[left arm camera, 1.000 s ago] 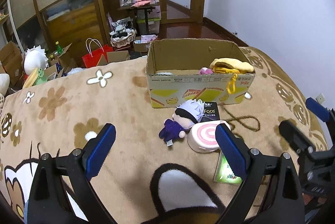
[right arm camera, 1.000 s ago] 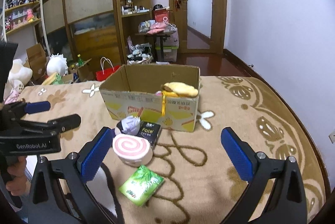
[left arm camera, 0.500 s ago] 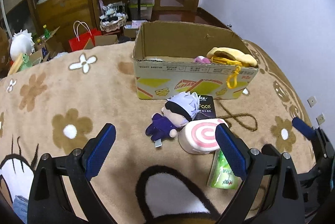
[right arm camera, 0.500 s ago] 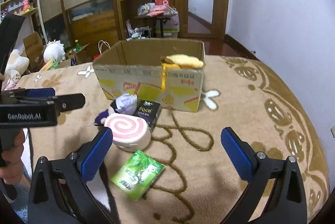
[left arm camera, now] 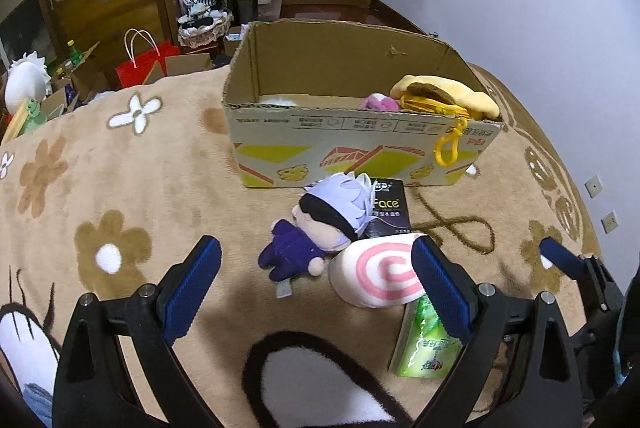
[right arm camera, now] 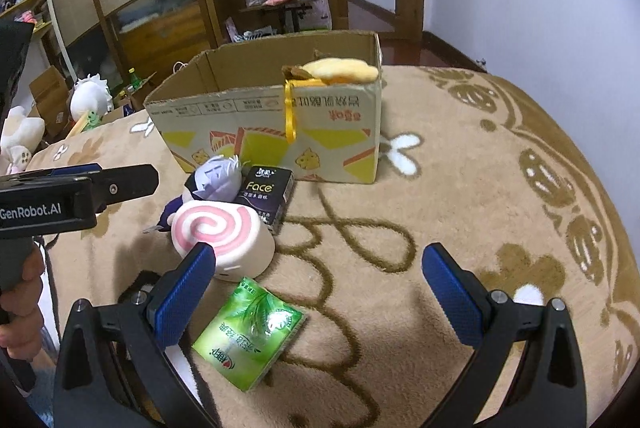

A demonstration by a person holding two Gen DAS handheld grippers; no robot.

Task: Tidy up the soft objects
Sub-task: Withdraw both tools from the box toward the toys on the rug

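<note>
Cardboard box (left arm camera: 360, 148): brown, open at the top, it stands toward the far edge of the blanket (left arm camera: 160, 196); I judge it is the place where the soft things are collected, because some lie in it already
Yellow toy (left arm camera: 444, 94): it rests on the right end of the box, partly over the rim, so its yellow clip (left arm camera: 450, 148) hangs down the outer front wall
Pink toy (left arm camera: 378, 103): only a small part shows above the rim, just beside the yellow toy
Doll (left arm camera: 320, 228): purple body and pale hair, it lies on its side on the blanket before the front wall of the box, not yet put away
Roll cushion (left arm camera: 378, 276): white with a pink spiral, it touches the doll on the right side
Black pack (right arm camera: 266, 198): it lies between the doll and the box, partly under the doll's head
Green pack (right arm camera: 248, 332): flat on the blanket, near the cushion, on the side toward the person
Left gripper (left arm camera: 316, 288): the fingers are spread wide and hold nothing; it points at the doll and the cushion, probably to choose one of them
Right gripper (right arm camera: 320, 288): also wide open and empty, above bare blanket to the right of the green pack
Next step: it seems a soft toy must be taken and carried into the box
</note>
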